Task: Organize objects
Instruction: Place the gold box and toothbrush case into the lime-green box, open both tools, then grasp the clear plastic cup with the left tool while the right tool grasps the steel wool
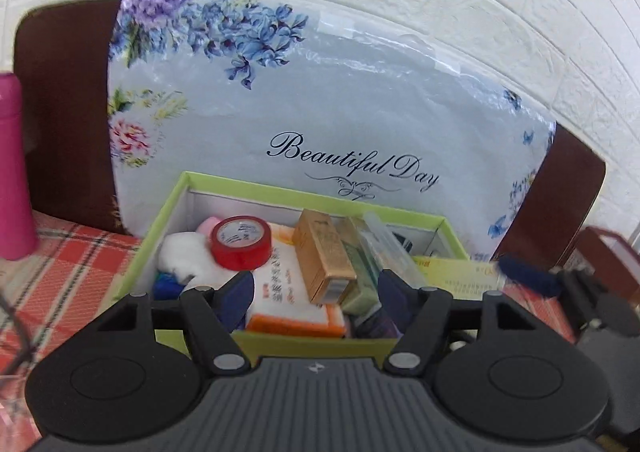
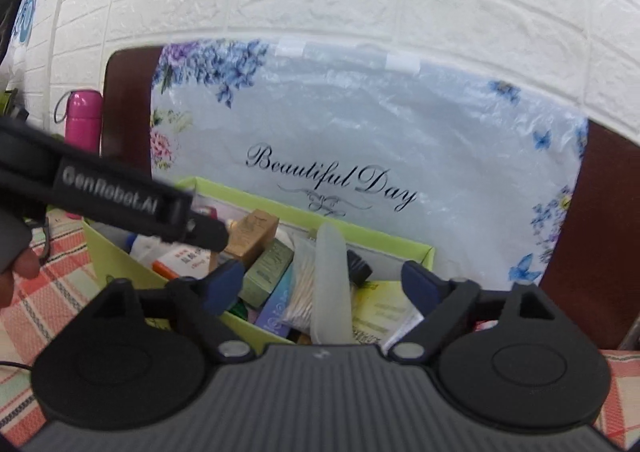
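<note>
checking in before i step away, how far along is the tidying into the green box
Mostly loaded: the green box already holds the red tape roll, gold carton and cotton swabs. Nothing is in hand; the left gripper and right gripper are open. Left: possibly the pink bottle outside it.

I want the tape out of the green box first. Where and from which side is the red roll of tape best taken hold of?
The red roll of tape leans tilted on the white items at the left of the open green cardboard box, its hole facing up and toward the camera. Probably come from above with the open left tongs, one finger in the hole, one outside, pinching the upper rim, which is clear of neighbours.
</note>
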The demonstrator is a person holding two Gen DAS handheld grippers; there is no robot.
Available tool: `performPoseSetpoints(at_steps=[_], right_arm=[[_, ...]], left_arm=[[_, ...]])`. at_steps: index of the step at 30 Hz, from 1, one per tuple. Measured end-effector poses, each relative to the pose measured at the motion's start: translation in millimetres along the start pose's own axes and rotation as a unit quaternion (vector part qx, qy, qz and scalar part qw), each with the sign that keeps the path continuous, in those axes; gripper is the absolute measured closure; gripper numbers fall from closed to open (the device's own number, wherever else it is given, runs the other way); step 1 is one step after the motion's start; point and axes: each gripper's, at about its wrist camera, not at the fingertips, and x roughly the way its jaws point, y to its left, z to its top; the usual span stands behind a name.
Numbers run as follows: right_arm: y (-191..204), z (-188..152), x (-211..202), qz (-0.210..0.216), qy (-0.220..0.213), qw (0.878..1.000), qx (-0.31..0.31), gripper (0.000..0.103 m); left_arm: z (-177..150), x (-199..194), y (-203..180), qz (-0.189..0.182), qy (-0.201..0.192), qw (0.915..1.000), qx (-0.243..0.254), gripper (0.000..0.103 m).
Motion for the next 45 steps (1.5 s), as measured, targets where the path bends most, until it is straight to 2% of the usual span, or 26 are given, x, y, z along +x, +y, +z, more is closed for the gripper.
performPoseSetpoints(at_steps=[1, 4, 6, 10, 20, 23, 26, 32, 36, 42, 44, 45], right_arm=[[1.3, 1.0, -11.5, 0.002, -0.008, 1.0, -0.001, 0.001], [9.1, -2.6, -41.1, 0.008, -0.013, 1.0, -0.014, 0.0], [16.4, -11.0, -57.5, 0.017, 0.001, 1.0, -0.023, 0.0], [32.2, -32.4, -79.7, 0.039, 0.042, 0.998, -0.04, 0.0], [60.2, -61.7, -125.0, 0.058, 0.071, 0.995, -0.034, 0.0], [68.7, -69.4, -131.0, 0.067, 0.08, 0.994, -0.034, 0.0], [77.8, -77.0, -133.9, 0.075, 0.092, 0.992, -0.043, 0.0], [92.2, -81.4, -132.9, 0.086, 0.102, 0.99, -0.054, 0.0], [101.1, -80.2, -123.4, 0.087, 0.109, 0.989, -0.057, 0.0], [107.4, -70.6, -97.9, 0.081, 0.111, 0.989, -0.053, 0.0], [106.8, -66.6, -85.9, 0.076, 0.11, 0.99, -0.046, 0.0], [106.0, -64.7, -78.2, 0.072, 0.112, 0.99, -0.041, 0.0]], left_arm=[[-1.1, -7.5, -2.5, 0.01, 0.001, 0.9999, 0.006, 0.031], [-9.9, -28.7, -7.4, 0.043, 0.005, 0.9988, 0.022, 0.028], [-19.4, -39.2, -9.2, 0.061, 0.018, 0.9976, 0.028, 0.028], [-43.0, -58.0, -6.0, 0.07, 0.037, 0.9967, 0.021, 0.028], [-86.8, -88.2, 9.8, 0.092, 0.059, 0.994, -0.003, 0.028], [-102.5, -99.4, 22.2, 0.097, 0.058, 0.9935, -0.017, 0.028], [-120.8, -111.1, 43.5, 0.117, 0.05, 0.9911, -0.039, 0.028], [-129.5, -111.1, 104.8, 0.186, 0.046, 0.9772, -0.093, 0.028], [-115.8, -107.8, 132.8, 0.173, 0.042, 0.9743, -0.138, 0.028], [-95.5, -81.7, 159.1, 0.164, 0.043, 0.9703, -0.172, 0.024], [-96.8, -72.9, 167.9, 0.145, 0.047, 0.9712, -0.183, 0.028], [-97.9, -69.4, 170.7, 0.135, 0.051, 0.9719, -0.186, 0.035]])
